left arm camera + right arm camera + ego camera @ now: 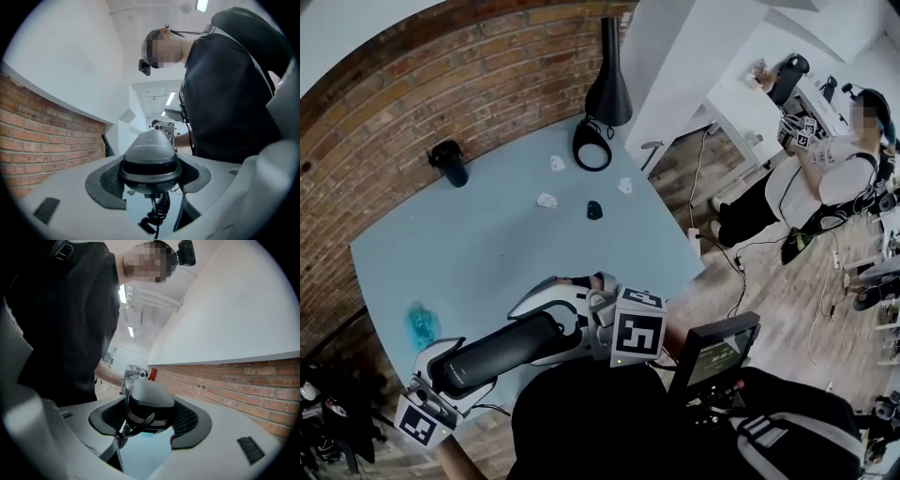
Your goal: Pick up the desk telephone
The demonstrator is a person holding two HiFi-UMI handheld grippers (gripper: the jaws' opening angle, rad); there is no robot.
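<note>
Telephone handset point(502, 349): long axis spans tongs to tongs, above table's point(487, 248) near edge.
Left tongs point(151, 180): pinching one end.
Right tongs point(149, 420): pinching the other — equally near.

Dark corded telephone handset point(502, 349), aloft

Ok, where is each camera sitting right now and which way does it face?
Head view: on the head, steeply down at the blue table; left gripper and right gripper clamp the telephone handset.
Left gripper view: along its jaws at one handset end; person's torso behind.
Right gripper view: same, opposite end.
Shared: gripper views face each other along the handset.
</note>
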